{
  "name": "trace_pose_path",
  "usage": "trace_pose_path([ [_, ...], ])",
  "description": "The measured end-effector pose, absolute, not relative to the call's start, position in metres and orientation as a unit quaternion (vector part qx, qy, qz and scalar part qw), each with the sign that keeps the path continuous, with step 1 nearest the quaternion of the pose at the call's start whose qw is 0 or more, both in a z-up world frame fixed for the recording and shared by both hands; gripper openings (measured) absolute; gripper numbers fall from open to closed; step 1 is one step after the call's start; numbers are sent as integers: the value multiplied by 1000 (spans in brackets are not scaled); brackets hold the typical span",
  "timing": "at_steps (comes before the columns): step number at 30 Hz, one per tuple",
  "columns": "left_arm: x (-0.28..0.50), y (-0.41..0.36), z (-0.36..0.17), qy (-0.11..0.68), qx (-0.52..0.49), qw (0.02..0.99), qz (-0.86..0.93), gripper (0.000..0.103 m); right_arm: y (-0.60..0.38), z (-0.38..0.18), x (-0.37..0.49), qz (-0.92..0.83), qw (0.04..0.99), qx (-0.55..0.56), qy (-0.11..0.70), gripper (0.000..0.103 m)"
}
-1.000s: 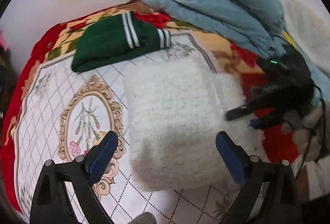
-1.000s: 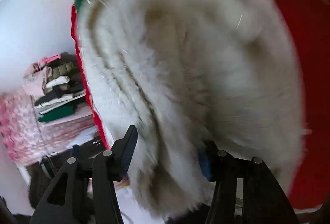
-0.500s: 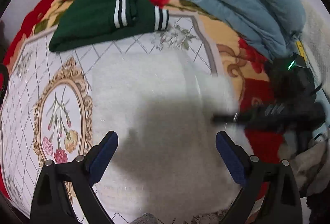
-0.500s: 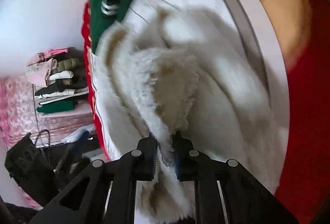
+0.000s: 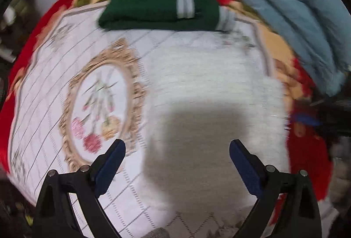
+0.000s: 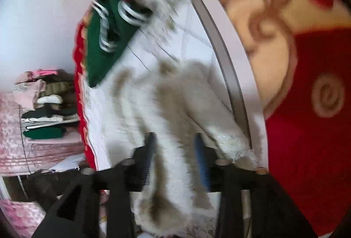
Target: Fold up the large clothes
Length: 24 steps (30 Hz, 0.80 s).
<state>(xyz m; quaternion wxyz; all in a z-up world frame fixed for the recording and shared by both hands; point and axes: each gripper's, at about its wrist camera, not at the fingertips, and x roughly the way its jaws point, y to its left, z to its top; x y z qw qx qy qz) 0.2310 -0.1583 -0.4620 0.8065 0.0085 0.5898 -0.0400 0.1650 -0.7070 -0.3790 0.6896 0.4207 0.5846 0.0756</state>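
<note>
Left wrist view: white fluffy fleece garment (image 5: pixel 210 106) lies folded into a rough rectangle on the floral red-bordered blanket (image 5: pixel 43 88), below the folded dark green striped sweater (image 5: pixel 160 3); bare blanket lies to its left. Left gripper (image 5: pixel 177 154) hangs above, jaws spread, empty.

Right wrist view: right gripper (image 6: pixel 175 150) straddles the fleece's shaggy edge, jaws opening, pads not pressing.

A fluffy white garment (image 5: pixel 210 88) lies centre frame on a blanket (image 5: pixel 54 75) with a red border, grey grid lines and a gold-framed pink flower oval. Above sits a dark green sweater (image 5: pixel 153 5) with white stripes; upper right, pale blue clothing (image 5: pixel 291 3).
</note>
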Motion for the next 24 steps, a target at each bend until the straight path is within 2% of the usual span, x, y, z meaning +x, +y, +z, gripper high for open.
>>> trace_pose_path([
  [2, 229, -149, -477, 602, 8, 799, -20, 97, -706, -359, 166, 130, 691, 468, 535, 67],
  [3, 229, -147, -484, 605, 6, 796, -17, 97, -701, -357, 170, 150, 685, 479, 528, 67],
  [5, 229, -149, -495, 607, 14, 794, -16, 97, -684, -367, 188, 167, 663, 479, 550, 67],
  [10, 227, -164, -515, 612, 53, 788, -33, 97, -634, -438, 246, 151, 609, 477, 615, 67],
  [11, 227, -165, -518, 615, 53, 786, -32, 97, -627, -436, 252, 162, 615, 480, 604, 48],
  [12, 227, -165, -521, 617, 52, 784, -30, 97, -623, -430, 252, 171, 629, 473, 592, 14],
  [15, 229, -162, -528, 621, 32, 783, -27, 99, -608, -393, 246, 197, 661, 456, 563, 12],
  [19, 231, -160, -533, 627, 11, 779, -22, 100, -626, -353, 191, 160, 683, 475, 532, 8],
  [22, 233, -159, -536, 630, 5, 776, -23, 100, -661, -358, 154, 78, 700, 465, 537, 3],
  [24, 234, -160, -533, 630, 5, 776, -31, 100, -679, -388, 148, 43, 679, 478, 556, 0],
])
